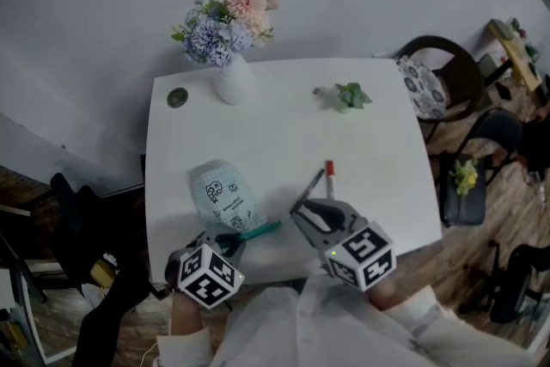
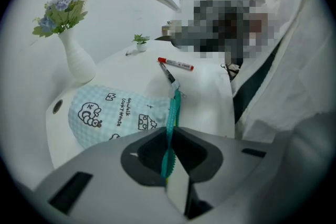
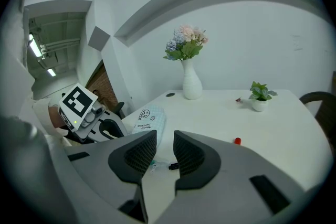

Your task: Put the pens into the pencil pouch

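Pencil pouch (image 1: 225, 195) on white table (image 1: 378, 159), left tool (image 2: 168, 159) pinching its zipper (image 2: 174, 112), right tool (image 3: 160, 152) parted, empty

The pouch (image 1: 225, 195) is pale blue check with black cartoon prints, its zipper (image 2: 172, 122) teal. At its three o'clock the pen (image 1: 329, 174) is white, red-capped.

A white desk (image 1: 378, 168) carries a white vase (image 1: 235, 84) of pink and blue flowers (image 1: 225, 20) near its far edge, toward the far left corner, and a round dark cable grommet (image 1: 177, 98) sits just beside the vase, closer to that corner. A small potted plant (image 1: 347, 96) stands near the far edge, right of the middle and well apart from the vase. Off the far right corner is a dark chair (image 1: 447, 56) with a patterned cushion (image 1: 421, 86).
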Available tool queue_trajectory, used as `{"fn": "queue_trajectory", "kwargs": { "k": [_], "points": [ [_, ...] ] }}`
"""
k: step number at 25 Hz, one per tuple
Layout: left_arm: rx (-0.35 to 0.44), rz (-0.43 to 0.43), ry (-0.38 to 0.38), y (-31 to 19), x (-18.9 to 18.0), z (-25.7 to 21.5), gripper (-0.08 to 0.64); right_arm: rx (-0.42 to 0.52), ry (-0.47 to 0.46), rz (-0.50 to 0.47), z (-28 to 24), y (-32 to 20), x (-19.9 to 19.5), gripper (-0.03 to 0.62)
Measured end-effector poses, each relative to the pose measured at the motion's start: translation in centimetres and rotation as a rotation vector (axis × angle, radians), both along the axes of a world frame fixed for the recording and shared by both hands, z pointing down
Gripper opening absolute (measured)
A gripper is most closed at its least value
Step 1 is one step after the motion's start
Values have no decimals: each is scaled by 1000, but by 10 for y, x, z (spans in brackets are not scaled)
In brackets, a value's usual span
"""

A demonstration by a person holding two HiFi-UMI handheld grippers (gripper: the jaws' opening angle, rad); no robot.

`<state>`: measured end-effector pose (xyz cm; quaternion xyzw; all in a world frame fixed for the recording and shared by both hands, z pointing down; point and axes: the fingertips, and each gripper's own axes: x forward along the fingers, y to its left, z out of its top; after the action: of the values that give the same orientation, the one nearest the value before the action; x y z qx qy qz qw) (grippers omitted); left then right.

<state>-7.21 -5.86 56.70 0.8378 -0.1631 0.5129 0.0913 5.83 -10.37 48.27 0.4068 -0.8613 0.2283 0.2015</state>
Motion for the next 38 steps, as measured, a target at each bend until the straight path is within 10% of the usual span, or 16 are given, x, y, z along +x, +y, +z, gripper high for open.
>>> {"fn": "queue_trajectory", "kwargs": {
  "k": [16, 28, 38],
  "points": [
    [-65, -384, 468, -40, 43, -74, 34, 28, -20, 66, -12, -10, 18, 98],
    [-120, -515, 660, -59, 53, -116, 34, 82, -12, 63, -21, -30, 25, 98],
    [-274, -745, 1063, -81, 47, -166, 34, 50, -17, 72, -18, -35, 30, 98]
  ]
}}
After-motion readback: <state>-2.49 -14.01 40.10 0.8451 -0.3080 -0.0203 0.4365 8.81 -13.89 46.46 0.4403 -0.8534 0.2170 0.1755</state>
